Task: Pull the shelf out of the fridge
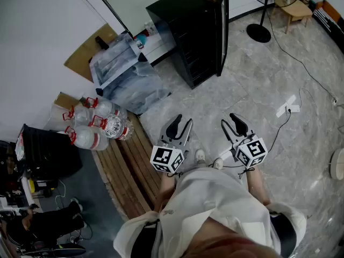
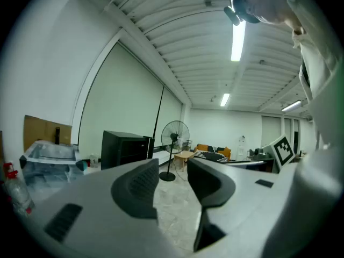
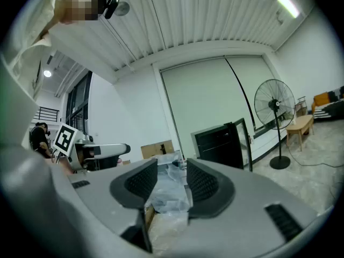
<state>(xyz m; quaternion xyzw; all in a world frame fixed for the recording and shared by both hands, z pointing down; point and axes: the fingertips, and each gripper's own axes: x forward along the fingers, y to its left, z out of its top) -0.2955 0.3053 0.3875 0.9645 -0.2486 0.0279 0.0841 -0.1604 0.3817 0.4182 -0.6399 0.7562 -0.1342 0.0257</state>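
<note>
Item: black fridge [image 1: 185,36], standing on the marble floor [image 1: 258,79] by the wall, its door [image 1: 222,26] swung open. We cannot make out the shelf in its dark interior. Well short of it we hold the left gripper [image 1: 183,120] and the right gripper [image 1: 231,120] side by side, each with jaws a narrow gap apart and nothing between them. Left of the fridge: a plastic-wrapped bundle [image 1: 126,79], water bottles [image 1: 94,123], a slatted wooden bench [image 1: 129,171]. Right: a standing fan [image 1: 259,32].
</note>
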